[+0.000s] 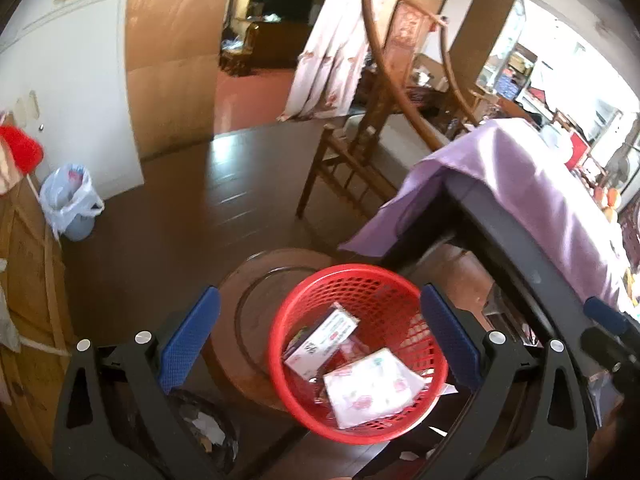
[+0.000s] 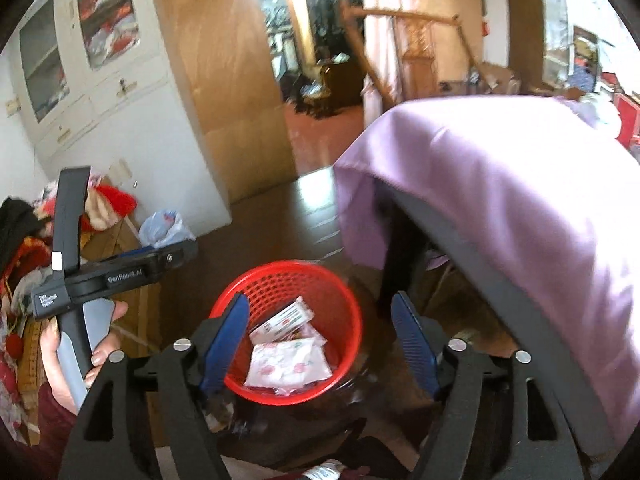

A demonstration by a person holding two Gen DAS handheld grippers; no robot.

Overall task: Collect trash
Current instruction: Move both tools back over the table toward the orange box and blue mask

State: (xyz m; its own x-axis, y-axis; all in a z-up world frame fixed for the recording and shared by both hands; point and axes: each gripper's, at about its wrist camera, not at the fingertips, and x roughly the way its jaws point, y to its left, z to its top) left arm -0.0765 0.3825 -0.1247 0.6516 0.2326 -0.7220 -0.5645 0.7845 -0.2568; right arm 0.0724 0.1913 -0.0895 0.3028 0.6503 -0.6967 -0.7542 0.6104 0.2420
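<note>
Table (image 2: 520, 208) under purple cloth, edge just right of red basket (image 2: 344, 308) on the floor; open floor to the left. Pink packet (image 2: 286, 364) and white box (image 2: 286, 318) lie inside. Right tool (image 2: 320, 344) and left tool (image 1: 316, 340) both gape, empty, above basket.

Both wrist cameras looked steeply down from close above, sharing the red basket (image 1: 358, 354) (image 2: 286, 330), table's purple cloth (image 1: 516, 184) (image 2: 500, 200) right.
</note>
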